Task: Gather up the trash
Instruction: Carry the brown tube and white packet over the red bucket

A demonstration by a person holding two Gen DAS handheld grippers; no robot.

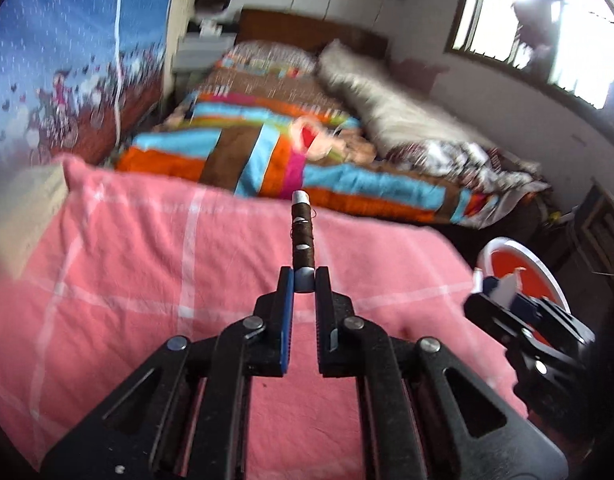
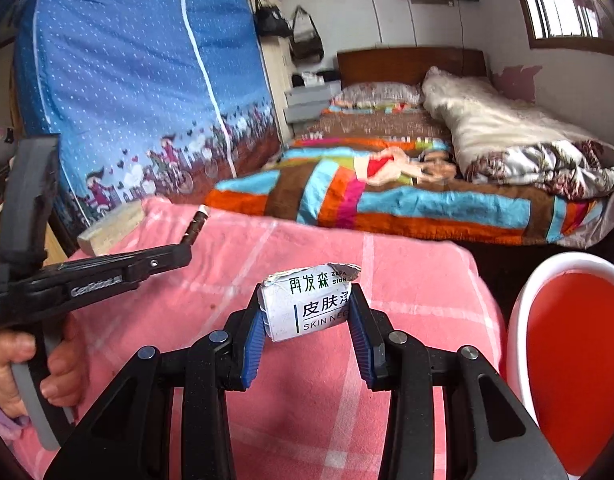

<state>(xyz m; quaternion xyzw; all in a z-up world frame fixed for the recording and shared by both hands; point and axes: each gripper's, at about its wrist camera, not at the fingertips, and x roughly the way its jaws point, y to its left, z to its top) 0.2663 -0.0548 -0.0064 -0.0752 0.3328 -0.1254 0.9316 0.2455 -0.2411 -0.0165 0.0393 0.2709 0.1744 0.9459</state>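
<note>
While both hands are loaded, nothing has reached the bin yet. Left tool [image 1: 305, 280] is pinched tight on the grey end of a thread spool [image 1: 303, 236], dark thread wound on it, the rest sticking out past the tips over the pink checked cloth [image 1: 147, 300] on the table. Right tool [image 2: 307, 316] is clamped on a torn white carton [image 2: 307, 304] with green and black print, pads on its two sides, jaws partway apart because the carton fills them. Red bin [image 2: 579, 360] with a white rim sits low at the right, just beside the table edge, near the right tool.

Risks as I see them:
- Spool grip is only on the very end, so it's a long lever. A swing or a knock on the bin rim could pivot it out, and a round spool would likely roll off the cloth.
- A loose thread strand shows near the spool; it could snag on the tool pads and keep the spool hanging when the jaws part.
- Carton looks crushed and soft; more squeeze just deforms it and it may slip.
- Left tool has to cross toward the bin past the right tool, so a collision is likely if both go at once. Right should drop first.
</note>
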